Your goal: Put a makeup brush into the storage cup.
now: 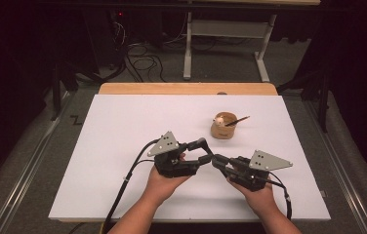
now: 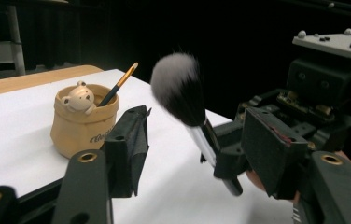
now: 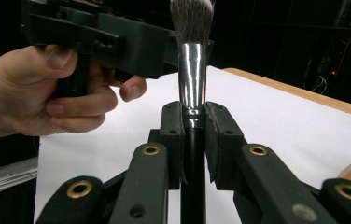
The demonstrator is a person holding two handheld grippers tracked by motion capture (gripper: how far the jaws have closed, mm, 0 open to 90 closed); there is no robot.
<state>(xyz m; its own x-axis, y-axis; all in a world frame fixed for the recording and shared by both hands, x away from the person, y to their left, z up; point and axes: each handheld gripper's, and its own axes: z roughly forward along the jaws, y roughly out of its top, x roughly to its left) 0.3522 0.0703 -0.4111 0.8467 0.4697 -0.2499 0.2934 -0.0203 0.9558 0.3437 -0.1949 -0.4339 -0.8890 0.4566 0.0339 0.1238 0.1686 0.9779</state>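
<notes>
Handover of a brush between two grippers, above the white table near its front edge. The right gripper is clenched on the brush at the joint of black handle and silver ferrule, so the bristle head stands clear of the jaws and the ferrule offers a free length for a second grasp. The left gripper faces it with jaws half apart; the brush head lies between them, but the pads press on nothing, so this gripper is released. Both hands meet tip to tip in the high view, which keeps the brush steady in one grip while the other lines up. A tan pot with a small bear figure stands farther back and to the right, well apart from the grippers, holding a thin pencil-like tool that leans on its rim. Judged from this layout, the pot is the likely place for the brush, and the transfer serves to give a grasp suited to setting it in upright.
</notes>
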